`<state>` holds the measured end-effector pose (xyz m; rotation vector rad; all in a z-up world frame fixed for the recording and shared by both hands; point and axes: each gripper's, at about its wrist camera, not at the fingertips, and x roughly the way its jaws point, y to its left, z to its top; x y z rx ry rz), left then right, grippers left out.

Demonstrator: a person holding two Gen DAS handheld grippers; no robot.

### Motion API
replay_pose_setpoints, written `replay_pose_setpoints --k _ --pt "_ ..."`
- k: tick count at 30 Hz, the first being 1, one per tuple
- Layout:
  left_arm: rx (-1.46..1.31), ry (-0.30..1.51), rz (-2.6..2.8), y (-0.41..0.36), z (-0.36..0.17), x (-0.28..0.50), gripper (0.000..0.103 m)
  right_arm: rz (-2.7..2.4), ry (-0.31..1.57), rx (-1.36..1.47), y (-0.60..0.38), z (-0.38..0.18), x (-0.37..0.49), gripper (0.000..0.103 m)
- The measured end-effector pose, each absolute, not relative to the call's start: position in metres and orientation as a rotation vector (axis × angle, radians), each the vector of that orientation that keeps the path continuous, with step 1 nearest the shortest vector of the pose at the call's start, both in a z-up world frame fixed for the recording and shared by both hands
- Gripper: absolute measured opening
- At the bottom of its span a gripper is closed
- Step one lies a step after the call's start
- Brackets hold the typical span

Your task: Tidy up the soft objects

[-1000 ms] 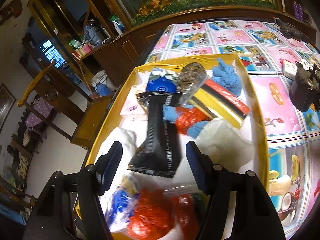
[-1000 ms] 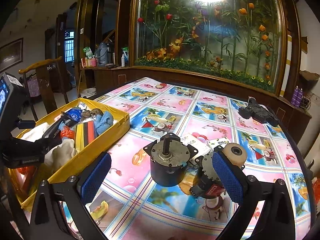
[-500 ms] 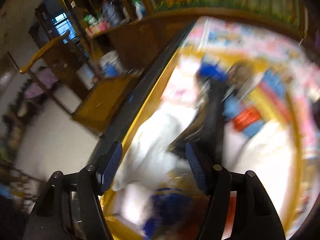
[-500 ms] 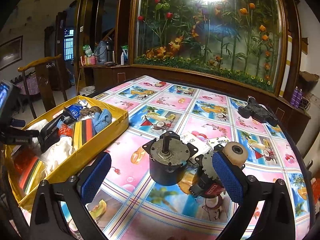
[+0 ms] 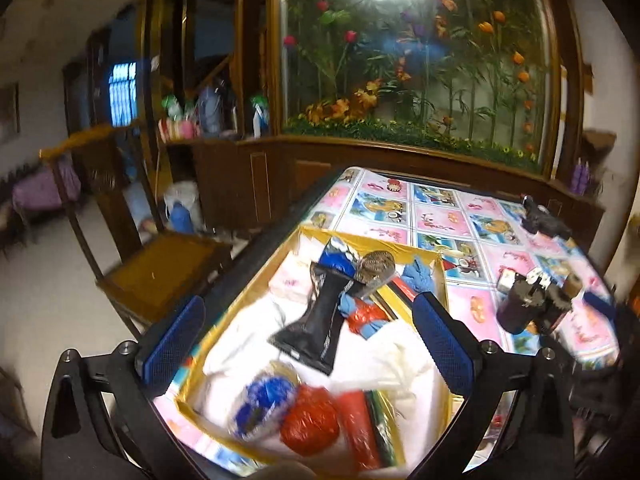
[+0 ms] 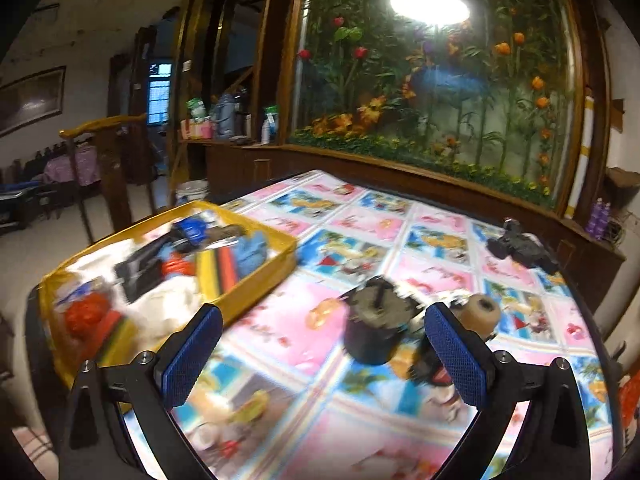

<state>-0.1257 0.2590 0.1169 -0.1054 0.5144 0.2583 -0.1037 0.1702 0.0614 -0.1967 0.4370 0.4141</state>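
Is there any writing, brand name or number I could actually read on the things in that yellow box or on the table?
None can be read.
black pouch in the yellow box: no print can be made out.
blue packet: white marks, blurred.
pink pack: pattern too faint.
patterned tablecloth: pictures only, motion-blurred.
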Motion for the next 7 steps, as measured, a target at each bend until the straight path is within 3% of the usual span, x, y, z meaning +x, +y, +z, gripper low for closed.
replay_pose_setpoints --k 7 --pt "-0.117 0.578 0.362 0.260 0.111 -0.139 0.103 0.530 0.577 -0.211 0.184 0.050 -0.127 0.103"
